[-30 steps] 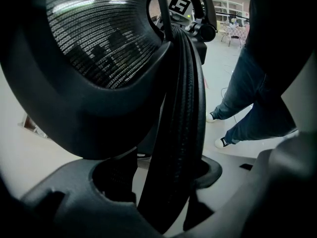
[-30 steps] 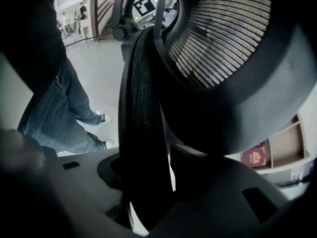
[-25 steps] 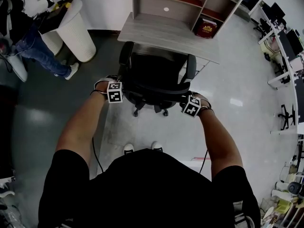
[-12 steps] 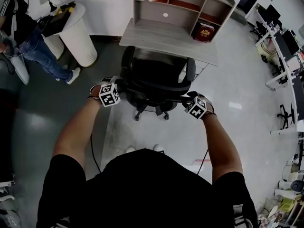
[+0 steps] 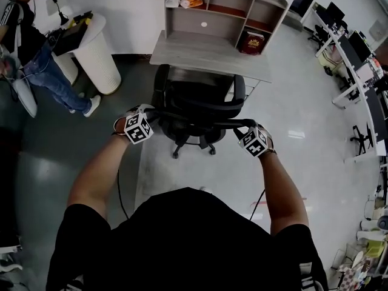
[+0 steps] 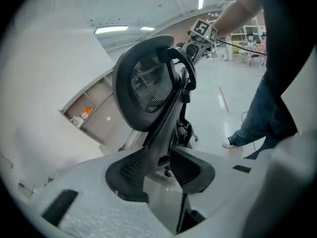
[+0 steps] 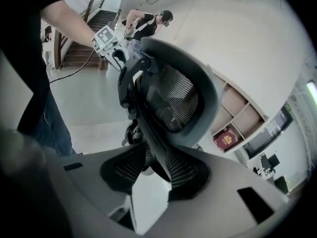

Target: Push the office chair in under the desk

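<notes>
A black mesh office chair [image 5: 197,111] stands with its seat partly under the grey desk [image 5: 206,47]. My left gripper [image 5: 150,115] is at the left end of the backrest's top rim and my right gripper [image 5: 240,128] at the right end. In the left gripper view the jaws [image 6: 166,170] have just been closing, and their black pads press on the backrest frame [image 6: 163,128]. In the right gripper view the jaws [image 7: 148,170] have likewise been closing and clamp the backrest frame [image 7: 156,143] from the other side.
A shelf unit with a red book [image 5: 253,41] sits on the desk. A white ribbed round stand [image 5: 100,44] and a person in jeans [image 5: 42,59] are at the left. Desks with monitors [image 5: 357,47] line the right edge. Glossy floor surrounds the chair.
Both grippers have risen a little along the backrest's sides toward its top rim, and their jaws have narrowed onto the frame. The chair stays where it was.
</notes>
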Demonstrator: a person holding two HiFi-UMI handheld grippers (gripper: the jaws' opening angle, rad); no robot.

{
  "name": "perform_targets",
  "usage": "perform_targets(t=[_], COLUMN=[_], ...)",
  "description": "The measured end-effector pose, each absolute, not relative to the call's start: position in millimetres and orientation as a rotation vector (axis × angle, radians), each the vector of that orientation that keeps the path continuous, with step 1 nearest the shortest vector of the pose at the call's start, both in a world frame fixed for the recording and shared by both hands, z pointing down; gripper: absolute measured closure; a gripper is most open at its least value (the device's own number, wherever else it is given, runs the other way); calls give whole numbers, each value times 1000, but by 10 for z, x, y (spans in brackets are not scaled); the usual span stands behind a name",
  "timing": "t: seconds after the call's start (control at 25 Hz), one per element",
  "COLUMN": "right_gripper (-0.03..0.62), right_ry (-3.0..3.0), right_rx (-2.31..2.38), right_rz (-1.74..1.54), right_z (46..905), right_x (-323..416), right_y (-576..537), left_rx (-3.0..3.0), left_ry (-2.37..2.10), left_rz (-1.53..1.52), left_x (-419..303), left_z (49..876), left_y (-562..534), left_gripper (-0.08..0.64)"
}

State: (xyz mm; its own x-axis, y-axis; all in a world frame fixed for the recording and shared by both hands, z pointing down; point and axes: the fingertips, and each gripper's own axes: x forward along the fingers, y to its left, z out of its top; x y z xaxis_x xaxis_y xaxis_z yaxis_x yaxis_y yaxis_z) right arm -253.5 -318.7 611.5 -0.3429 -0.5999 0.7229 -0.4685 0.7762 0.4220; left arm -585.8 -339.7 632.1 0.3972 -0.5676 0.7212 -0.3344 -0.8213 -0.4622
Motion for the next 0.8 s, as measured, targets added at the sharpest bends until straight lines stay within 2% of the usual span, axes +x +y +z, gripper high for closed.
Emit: perform_targets(t=[0.12,0.28,0.8], right_gripper=[471,491,522], right_ry=[-2079,-2183,-2304], right_rx=[896,1041,1349], right_rz=[-77,16,73], right_z=[6002,5756,5209], right_x=[-2625,-2756,-2933], right_y=[-3072,-2954,-2653], left_rx=[-2423,-2517,-2699], left_ry=[889,975,1150], left_rz=[-1356,-1240,-834], left_x=[-5937,-5910,-5837], left_z=[6250,6105,5362], left_y=[-3371,-3291,-3088], left_gripper=[473,509,540])
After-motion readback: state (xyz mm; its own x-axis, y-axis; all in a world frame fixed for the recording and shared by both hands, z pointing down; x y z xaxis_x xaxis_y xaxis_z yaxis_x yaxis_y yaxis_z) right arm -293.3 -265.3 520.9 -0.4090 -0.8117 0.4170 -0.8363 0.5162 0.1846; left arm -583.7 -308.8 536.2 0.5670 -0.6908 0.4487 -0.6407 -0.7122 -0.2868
